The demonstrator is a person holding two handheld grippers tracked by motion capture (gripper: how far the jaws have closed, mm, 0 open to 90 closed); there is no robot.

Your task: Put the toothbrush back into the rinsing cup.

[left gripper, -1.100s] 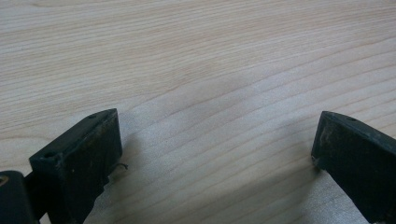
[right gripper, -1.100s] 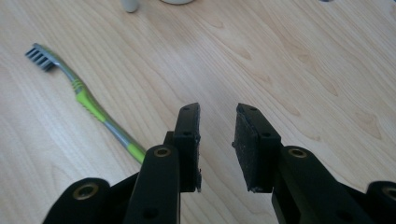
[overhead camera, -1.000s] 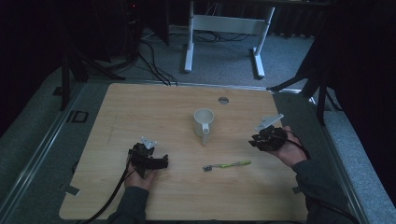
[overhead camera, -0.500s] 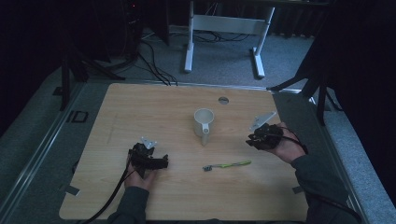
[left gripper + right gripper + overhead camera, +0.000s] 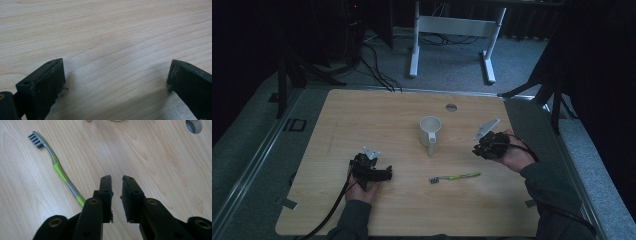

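Note:
A white mug (image 5: 430, 131) stands near the table's middle, its handle toward the person. Nearer the front edge lies a green and grey toothbrush (image 5: 454, 177) (image 5: 58, 170), its bristle head to the left in the high view. My left gripper (image 5: 386, 173) (image 5: 116, 65) rests low at front left, open, its jaws wide apart over bare wood. To the right of the mug is my right gripper (image 5: 479, 149) (image 5: 117, 180). Its jaws are shut to a narrow slit with nothing between them. The toothbrush handle ends just left of those jaws in the right gripper view.
The wooden table (image 5: 377, 115) has a round cable hole (image 5: 451, 107) (image 5: 193, 125) behind the mug. Beyond the far edge are a white desk frame (image 5: 452, 25), floor cables and black stands. A cable trails from the left gripper off the front edge.
The right gripper has shifted a little to the left, nearer the mug and toothbrush. The left gripper, mug and toothbrush have stayed put.

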